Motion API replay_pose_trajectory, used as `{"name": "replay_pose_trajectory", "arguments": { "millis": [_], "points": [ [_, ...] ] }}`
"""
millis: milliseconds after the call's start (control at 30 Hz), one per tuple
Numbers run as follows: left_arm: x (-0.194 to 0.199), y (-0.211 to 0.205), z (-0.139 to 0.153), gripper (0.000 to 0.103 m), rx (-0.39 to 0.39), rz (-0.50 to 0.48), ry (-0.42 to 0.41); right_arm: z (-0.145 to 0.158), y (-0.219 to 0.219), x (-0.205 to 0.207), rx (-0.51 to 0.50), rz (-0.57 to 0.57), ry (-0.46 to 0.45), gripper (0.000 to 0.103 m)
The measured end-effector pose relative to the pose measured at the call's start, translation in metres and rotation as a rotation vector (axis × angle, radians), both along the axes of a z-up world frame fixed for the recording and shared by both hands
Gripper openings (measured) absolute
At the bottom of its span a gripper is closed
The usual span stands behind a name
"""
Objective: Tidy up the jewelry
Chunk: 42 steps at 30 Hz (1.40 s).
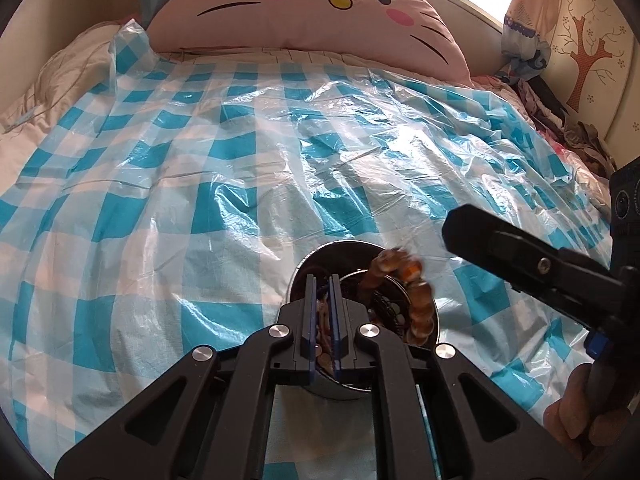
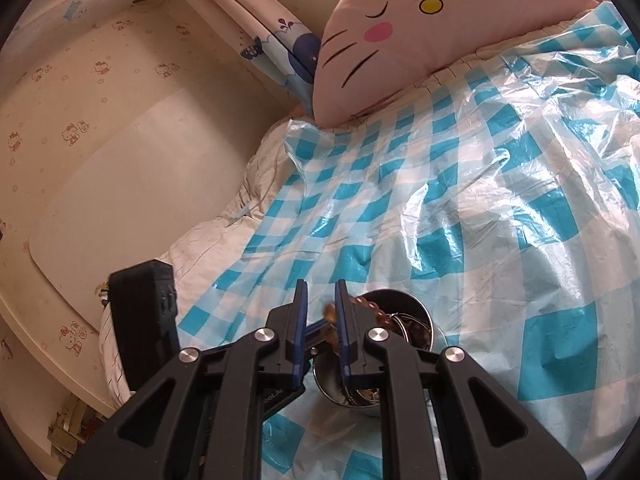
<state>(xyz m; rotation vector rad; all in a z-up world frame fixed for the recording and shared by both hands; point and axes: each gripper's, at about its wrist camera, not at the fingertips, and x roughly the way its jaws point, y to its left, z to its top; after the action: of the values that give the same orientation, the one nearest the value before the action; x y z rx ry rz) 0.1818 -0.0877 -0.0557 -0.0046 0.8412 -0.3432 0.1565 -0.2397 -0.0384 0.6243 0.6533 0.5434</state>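
With the left gripper (image 1: 324,300) pinched on the near rim of the round tin (image 1: 436,328) to steady it, the right gripper (image 2: 320,312), jaws slightly parted, should let the amber bead bracelet (image 1: 416,300), draped over the tin's rim, slide fully inside before pulling away.

No readable text or labels.

Round metal tin (image 1: 362,390) stood open on blue-and-white checked plastic sheet, dark jumble of jewelry (image 1: 386,306) inside, pieces too tangled to tell apart. Amber-brown beaded bracelet (image 1: 420,304) arched over tin's rim, upper beads motion-blurred, lower end near tin's right wall; same bracelet (image 2: 370,308) showed above tin (image 2: 424,320) in right view.
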Motion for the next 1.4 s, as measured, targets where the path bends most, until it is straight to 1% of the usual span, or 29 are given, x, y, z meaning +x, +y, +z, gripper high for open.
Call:
{"name": "replay_pose_trajectory", "arguments": {
  "millis": [67,133,167,200,233,300,333,400,500,567,633,667,700,733,767,800,833,867,933,1000,1133,1200,1267,1400],
  "points": [
    [-0.003,0.005,0.005,0.008,0.006,0.013,-0.021,-0.004,0.001,0.001,-0.005,-0.003,0.012,0.019],
    [-0.006,0.011,0.009,0.011,0.001,0.024,-0.029,-0.004,-0.001,-0.001,-0.004,-0.008,0.002,0.021],
    [-0.007,0.012,0.01,0.015,0.005,0.03,-0.032,-0.004,-0.003,-0.003,0.0,-0.017,0.0,0.023],
    [-0.01,0.014,0.011,0.021,0.01,0.035,-0.038,-0.005,-0.006,-0.004,0.005,-0.027,0.003,0.027],
    [-0.013,0.015,0.012,0.023,0.017,0.038,-0.043,-0.006,-0.008,-0.005,0.01,-0.037,0.009,0.029],
    [-0.019,0.018,0.014,0.033,0.031,0.042,-0.052,-0.008,-0.012,-0.01,0.009,-0.05,0.02,0.031],
    [-0.022,0.019,0.015,0.035,0.038,0.046,-0.057,-0.008,-0.014,-0.014,0.003,-0.056,0.022,0.033],
    [-0.029,0.024,0.017,0.042,0.045,0.058,-0.064,-0.005,-0.017,-0.024,-0.025,-0.074,0.018,0.036],
    [-0.049,0.03,0.018,0.049,0.066,0.066,-0.07,0.002,-0.02,-0.041,-0.081,-0.111,-0.001,0.04],
    [-0.064,0.032,0.016,0.053,0.097,0.064,-0.079,0.002,-0.018,-0.052,-0.141,-0.132,0.006,0.049],
    [-0.077,0.035,0.017,0.054,0.111,0.058,-0.078,0.002,-0.012,-0.065,-0.216,-0.148,0.019,0.067],
    [-0.083,0.036,0.018,0.055,0.114,0.056,-0.079,0.001,-0.008,-0.071,-0.253,-0.156,0.022,0.069],
    [-0.089,0.038,0.019,0.058,0.116,0.057,-0.083,0.001,-0.006,-0.078,-0.289,-0.162,0.022,0.071],
    [-0.096,0.039,0.02,0.061,0.118,0.059,-0.087,0.002,-0.003,-0.086,-0.325,-0.171,0.019,0.076],
    [-0.102,0.041,0.022,0.067,0.121,0.062,-0.094,0.003,-0.001,-0.093,-0.355,-0.183,0.014,0.079],
    [-0.108,0.044,0.024,0.073,0.123,0.065,-0.1,0.004,0.0,-0.1,-0.381,-0.196,0.008,0.085],
    [-0.115,0.046,0.026,0.074,0.126,0.069,-0.106,0.005,0.002,-0.108,-0.404,-0.21,0.003,0.091],
    [-0.122,0.048,0.028,0.077,0.128,0.072,-0.112,0.005,0.002,-0.115,-0.425,-0.222,0.0,0.092],
    [-0.135,0.053,0.032,0.079,0.124,0.075,-0.115,0.007,0.003,-0.129,-0.456,-0.24,0.001,0.093],
    [-0.149,0.058,0.037,0.084,0.113,0.077,-0.115,0.01,0.002,-0.145,-0.462,-0.26,-0.01,0.095],
    [-0.176,0.066,0.046,0.088,0.1,0.067,-0.121,0.021,-0.001,-0.178,-0.469,-0.3,-0.031,0.095],
    [-0.189,0.069,0.05,0.092,0.1,0.065,-0.127,0.027,0.002,-0.193,-0.492,-0.298,-0.041,0.095],
    [-0.199,0.071,0.054,0.095,0.082,0.063,-0.134,0.032,0.008,-0.209,-0.532,-0.298,-0.049,0.096],
    [-0.215,0.071,0.058,0.095,0.036,0.044,-0.155,0.036,0.02,-0.233,-0.575,-0.277,-0.05,0.096]
  ]
}}
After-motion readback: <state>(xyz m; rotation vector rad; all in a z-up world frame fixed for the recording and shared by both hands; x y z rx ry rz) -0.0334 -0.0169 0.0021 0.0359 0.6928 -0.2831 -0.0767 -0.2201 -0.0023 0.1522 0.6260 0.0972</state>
